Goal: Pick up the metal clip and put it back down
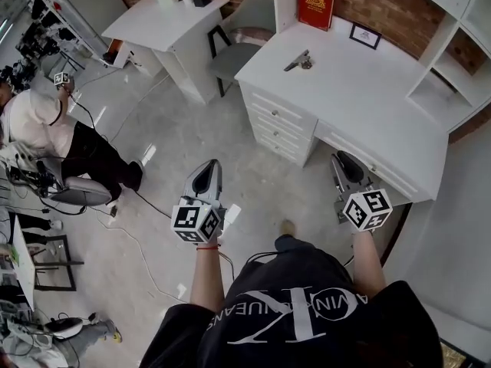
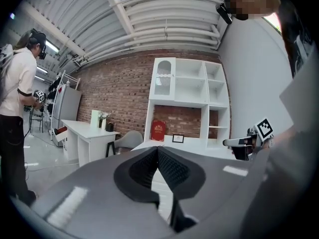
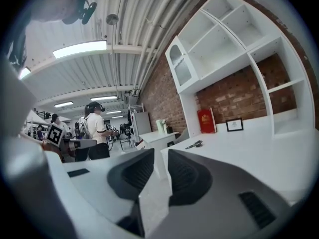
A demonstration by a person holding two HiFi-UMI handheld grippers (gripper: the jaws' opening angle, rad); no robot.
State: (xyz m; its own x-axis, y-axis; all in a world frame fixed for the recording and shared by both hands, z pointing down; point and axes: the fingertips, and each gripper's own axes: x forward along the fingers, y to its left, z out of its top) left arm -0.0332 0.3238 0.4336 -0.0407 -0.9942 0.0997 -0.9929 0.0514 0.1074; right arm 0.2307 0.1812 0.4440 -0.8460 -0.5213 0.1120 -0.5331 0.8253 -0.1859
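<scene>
Far ahead of the left claw (image 1: 209, 167) and right claw (image 1: 342, 161), the metal clip (image 1: 298, 61) on the counter (image 1: 368, 102) is too small to show its form, and print on the red book (image 1: 316, 4) is unreadable.

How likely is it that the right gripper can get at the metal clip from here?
Probably yes, but not yet: the right gripper hangs short of the desk, jaws slightly apart; the metal clip lies unobstructed far back on it.

Bright, even light falls from ceiling strip lamps (image 3: 79, 49); shadows stay soft. Both gripper views bow strongly toward dark, rounded corners, and their near foreground looks blurred
</scene>
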